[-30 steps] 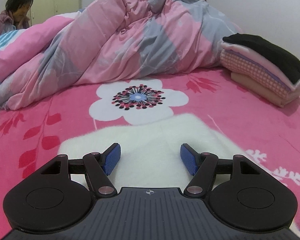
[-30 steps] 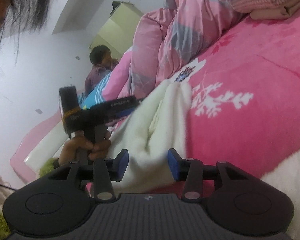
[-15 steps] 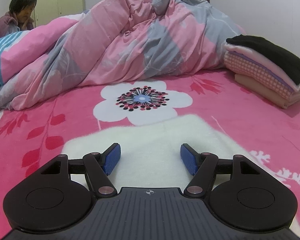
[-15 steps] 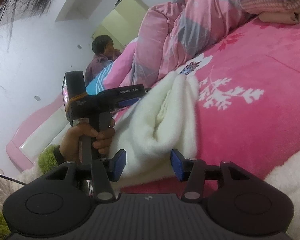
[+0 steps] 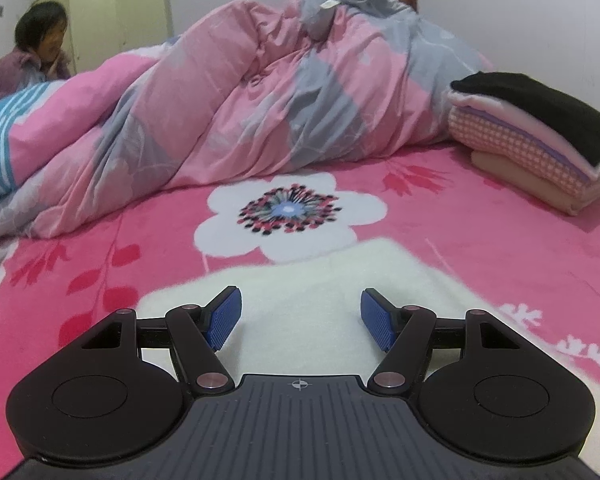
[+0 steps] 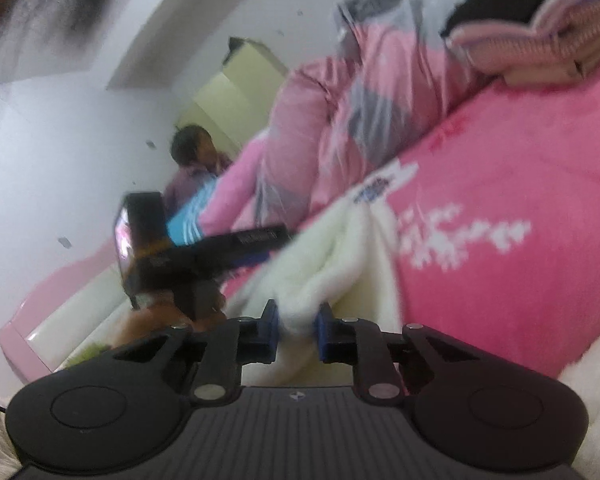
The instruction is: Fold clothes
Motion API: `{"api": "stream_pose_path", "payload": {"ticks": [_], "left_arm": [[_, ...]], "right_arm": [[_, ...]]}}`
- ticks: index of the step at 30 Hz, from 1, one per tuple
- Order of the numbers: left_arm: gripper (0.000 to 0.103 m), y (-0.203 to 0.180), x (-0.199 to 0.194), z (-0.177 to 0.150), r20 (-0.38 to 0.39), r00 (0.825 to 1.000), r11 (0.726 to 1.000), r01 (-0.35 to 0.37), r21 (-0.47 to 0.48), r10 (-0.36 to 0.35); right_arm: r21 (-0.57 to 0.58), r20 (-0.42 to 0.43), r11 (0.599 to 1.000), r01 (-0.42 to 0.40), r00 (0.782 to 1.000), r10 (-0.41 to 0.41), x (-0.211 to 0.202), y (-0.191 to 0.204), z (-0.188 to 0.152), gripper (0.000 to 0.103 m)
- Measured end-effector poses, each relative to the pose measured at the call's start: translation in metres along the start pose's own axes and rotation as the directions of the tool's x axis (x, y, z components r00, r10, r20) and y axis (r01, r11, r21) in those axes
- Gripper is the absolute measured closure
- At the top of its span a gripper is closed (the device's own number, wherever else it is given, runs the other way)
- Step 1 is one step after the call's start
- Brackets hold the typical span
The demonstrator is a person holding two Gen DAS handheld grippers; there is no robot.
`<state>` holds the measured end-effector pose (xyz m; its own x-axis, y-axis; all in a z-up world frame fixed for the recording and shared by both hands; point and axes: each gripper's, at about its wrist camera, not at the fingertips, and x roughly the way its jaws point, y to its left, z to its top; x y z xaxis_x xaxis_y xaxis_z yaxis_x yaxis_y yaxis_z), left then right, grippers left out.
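The fluffy cream-white fleece garment (image 5: 312, 320) lies spread on the pink floral bedsheet (image 5: 500, 256), near the bed's front edge, and the right gripper (image 6: 298, 330) has a bunched ridge of it pinched between its blue pads, while the left gripper (image 5: 300, 320) hangs over the same cloth with its jaws well apart and nothing held; the main risk, as I judge it, is that the right gripper's bite is a small tuft of thick pile rather than a true edge, so a lift could let it slip out or drag only one layer, leaving the fold crooked; with the left gripper not gripping, a pull from one side alone could also skew the whole garment across the sheet or draw it toward the bed's edge; the stack of folded clothes, black over pink check (image 5: 540, 136), and the rumpled pink-and-grey quilt (image 5: 280, 92) sit well apart and seem out of harm's way; compared with a second ago, the right gripper's jaws have just been closing, from standing open on either side of the fleece ridge to clamping it; its view is now blurred, and the left gripper (image 6: 204, 252) seen in it appears at a slightly different angle; the left gripper's opening is unchanged, its view showing a little more of the far room.
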<state>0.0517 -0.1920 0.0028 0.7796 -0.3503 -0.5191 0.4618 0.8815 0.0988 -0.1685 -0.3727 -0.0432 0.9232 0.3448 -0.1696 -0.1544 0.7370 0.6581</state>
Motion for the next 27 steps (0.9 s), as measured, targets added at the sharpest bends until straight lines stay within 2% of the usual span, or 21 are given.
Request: {"api": "stream_pose_path", "payload": {"ticks": [6,8,11,15,16,18,20,21,23,27], "left_arm": [[0.037,-0.013,0.002,-0.003,0.001,1.0,0.999,0.017,0.04,-0.017],[0.037,-0.015,0.004,-0.006,-0.005,1.0,0.999,0.023,0.035,-0.022],[0.037,-0.015,0.004,-0.004,-0.001,1.0,0.999,0.029,0.044,-0.029],[0.037,-0.01,0.007,-0.005,-0.015,0.999,0.999,0.043,0.014,-0.043],[0.037,-0.009,0.008,-0.006,-0.016,0.999,0.999,0.048,0.008,-0.048],[0.036,-0.008,0.007,-0.007,-0.016,0.999,0.999,0.052,0.002,-0.052],[0.036,-0.007,0.008,-0.007,-0.016,0.998,0.999,0.054,-0.001,-0.054],[0.036,-0.007,0.008,-0.007,-0.016,0.998,0.998,0.055,-0.003,-0.055],[0.036,-0.005,0.008,-0.007,-0.018,0.998,0.998,0.062,-0.014,-0.063],[0.036,-0.003,0.008,-0.008,-0.016,0.997,0.997,0.071,-0.028,-0.071]], "right_arm": [[-0.004,0.0,1.0,0.021,1.0,-0.021,-0.005,-0.006,0.0,0.085],[0.03,-0.034,0.998,0.058,0.998,-0.057,-0.002,-0.02,-0.008,0.085],[0.123,-0.035,0.992,0.038,0.999,-0.034,-0.005,-0.031,-0.01,0.086],[0.015,-0.037,0.998,0.059,0.998,-0.059,-0.002,-0.015,-0.005,0.085],[0.022,-0.068,0.996,0.083,0.994,-0.082,0.003,-0.019,-0.009,0.085],[0.061,-0.1,0.995,0.08,0.992,-0.074,0.006,-0.028,-0.015,0.084],[0.073,-0.126,0.995,0.073,0.99,-0.064,0.003,-0.029,-0.009,0.08],[0.057,-0.132,0.996,0.075,0.989,-0.067,-0.001,-0.028,-0.004,0.073],[0.011,-0.102,0.995,0.098,0.99,-0.097,-0.016,-0.025,0.006,0.069],[0.025,-0.026,0.992,0.125,0.992,-0.125,-0.028,-0.04,0.038,0.068]]}}
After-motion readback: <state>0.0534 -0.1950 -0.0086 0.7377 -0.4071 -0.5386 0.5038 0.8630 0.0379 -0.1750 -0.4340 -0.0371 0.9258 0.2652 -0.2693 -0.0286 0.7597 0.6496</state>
